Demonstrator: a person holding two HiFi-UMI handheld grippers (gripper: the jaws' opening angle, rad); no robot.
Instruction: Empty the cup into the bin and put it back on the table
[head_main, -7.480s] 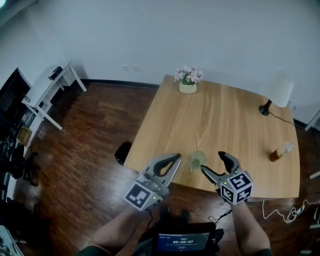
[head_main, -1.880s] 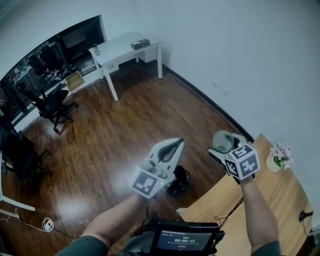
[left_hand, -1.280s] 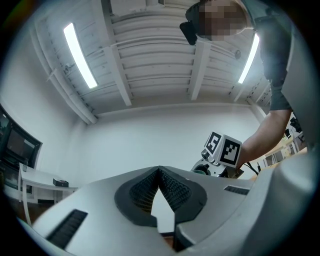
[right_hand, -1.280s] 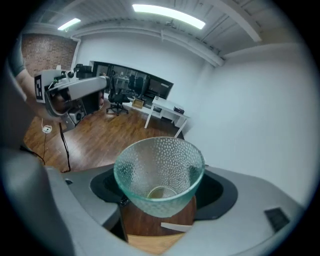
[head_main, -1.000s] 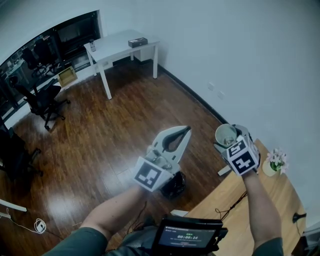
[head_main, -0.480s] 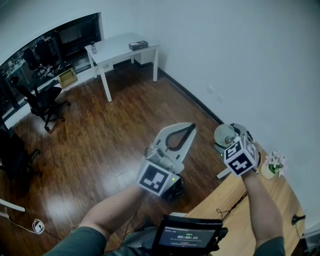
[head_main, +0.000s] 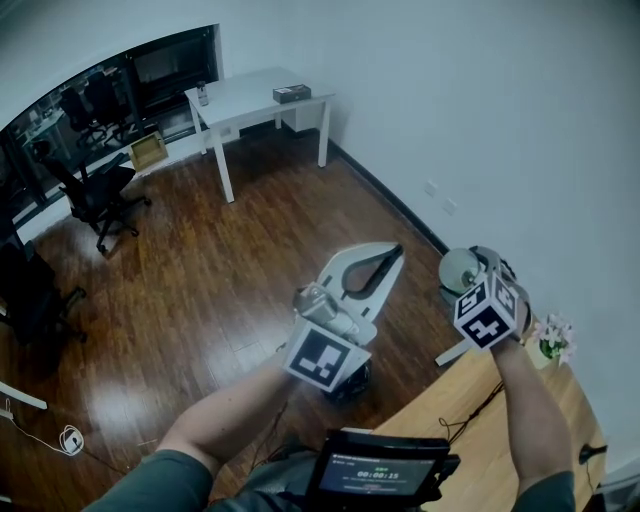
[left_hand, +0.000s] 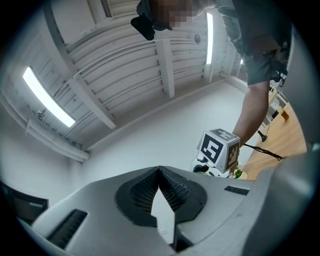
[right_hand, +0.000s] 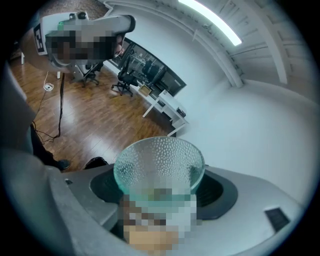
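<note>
The right gripper (head_main: 474, 272) is pinching the dimpled glass cup (head_main: 457, 269) across its body, the fingers spread wide around it and pressing on both sides, as the right gripper view shows with the cup (right_hand: 159, 165) sitting squarely between them. The cup is being held in the air beyond the edge of the wooden surface (head_main: 445, 425), tipped so that its mouth is facing leftward in the head view rather than up; something small and greenish seems to be lying at its bottom, though that part is blurred. The left gripper (head_main: 392, 254) is hovering just beside it, pointing upward, its fingers (left_hand: 172, 187) pressed together on nothing. The bin (head_main: 347, 384) is standing on the floor close to the surface's edge, down and to the left of the cup and largely hidden beneath the left gripper. So the pour likely depends on bringing the cup's mouth over the bin and turning its long axis downward; the right hand is the one carrying it, while the left is crowding the path.
</note>
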